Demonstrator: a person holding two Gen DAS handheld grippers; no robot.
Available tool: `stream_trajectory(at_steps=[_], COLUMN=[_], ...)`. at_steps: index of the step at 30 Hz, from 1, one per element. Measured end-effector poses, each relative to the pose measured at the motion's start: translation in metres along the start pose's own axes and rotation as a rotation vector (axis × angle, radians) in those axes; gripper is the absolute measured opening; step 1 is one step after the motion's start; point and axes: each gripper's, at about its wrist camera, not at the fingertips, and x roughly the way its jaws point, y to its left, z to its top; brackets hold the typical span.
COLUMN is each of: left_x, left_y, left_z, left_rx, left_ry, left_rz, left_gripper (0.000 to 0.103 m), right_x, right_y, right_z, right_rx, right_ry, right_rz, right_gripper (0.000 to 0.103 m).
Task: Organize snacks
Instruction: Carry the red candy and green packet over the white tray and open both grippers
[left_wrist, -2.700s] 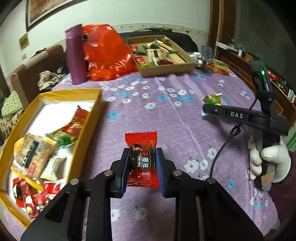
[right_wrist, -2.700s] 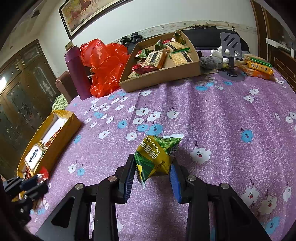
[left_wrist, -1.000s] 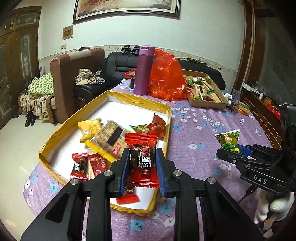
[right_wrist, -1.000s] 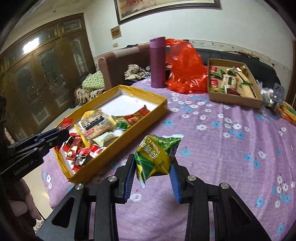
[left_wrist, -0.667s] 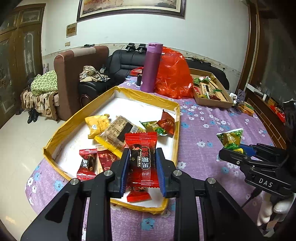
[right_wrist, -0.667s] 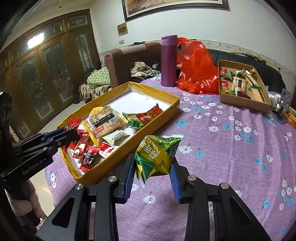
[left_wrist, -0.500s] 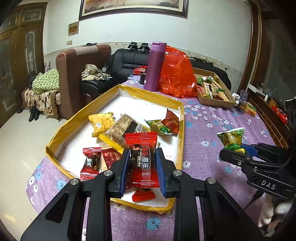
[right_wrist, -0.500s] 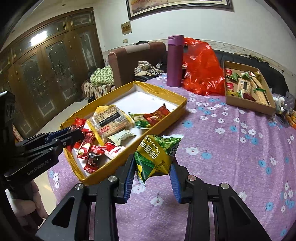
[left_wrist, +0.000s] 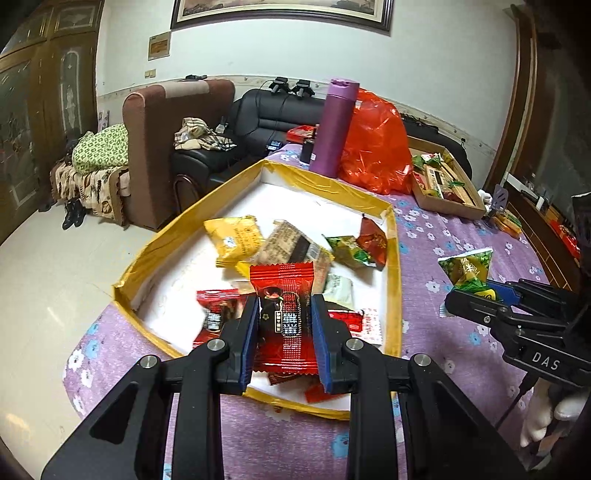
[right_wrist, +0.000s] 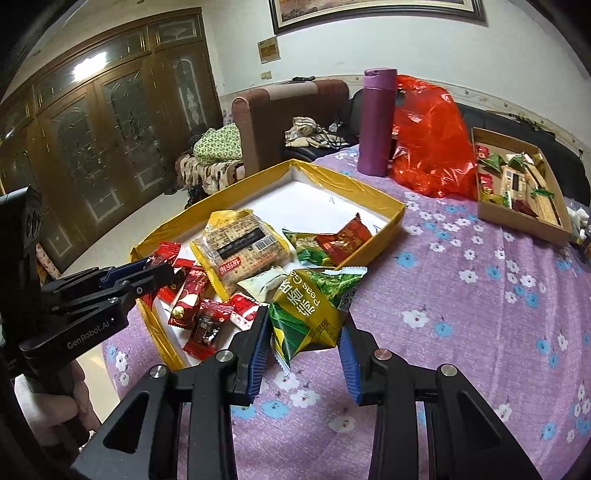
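- Snacks, two in transit: red candy packet (left_wrist: 282, 314) clamped upright between the jaws of the left gripper (left_wrist: 283, 345), above the near end of the yellow tray (left_wrist: 393, 258); green pea packet (right_wrist: 310, 314) pinched between the jaws of the right gripper (right_wrist: 304, 350), over the purple floral surface (right_wrist: 480, 314) just beside the tray's near corner.
- Yellow tray, white floor, holding: a large cracker pack (right_wrist: 240, 247), a yellow packet (left_wrist: 234, 240), a green packet (right_wrist: 308, 247) touching a dark red one (right_wrist: 343, 236), a pale packet (right_wrist: 264, 282), several small red candies (right_wrist: 192, 295) at the near end.
- Brown cardboard box (right_wrist: 517, 221) at the far side of the surface, with assorted snacks; individual kinds too small to tell, possibly bars and green packets.
- Purple flask (right_wrist: 376, 122), upright, beside a red plastic bag (right_wrist: 428, 144).
- White-gloved hand (left_wrist: 543, 417) on the right gripper's handle.
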Motion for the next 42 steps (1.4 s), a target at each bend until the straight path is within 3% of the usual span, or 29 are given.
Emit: stream_trajectory(at_steps=[13,19,27,32,42], left_x=[-0.011,-0.008,0.001,0.026,0.089], left_y=[0.027,0.031,0.019,0.021,0.025], left_z=[0.023,0.05,0.089,0.103,0.091], left_rx=[-0.035,-0.053,-0.003,-0.006,-0.072], left_ry=[-0.035,-0.039,-0.04,-0.014,0.088], left_rz=[-0.068,-0.171,-0.2,-0.18,-0.173], left_gripper=[0.025,0.025,0.025,0.025,0.025], right_x=[0.009,0.0,-0.005,0.02,0.092], right_y=[0.01,0.004,0.004,0.002,0.008], right_z=[0.024,0.056,0.11,0.125,0.1], right_rx=[-0.028,-0.025,-0.055,-0.046,0.011], right_ry=[-0.012,-0.055,-0.099,-0.056,0.054], right_rz=[0.019,0.013,-0.013,-0.019,0.033], right_gripper=[0.035,0.036,0.036,0.036,0.035])
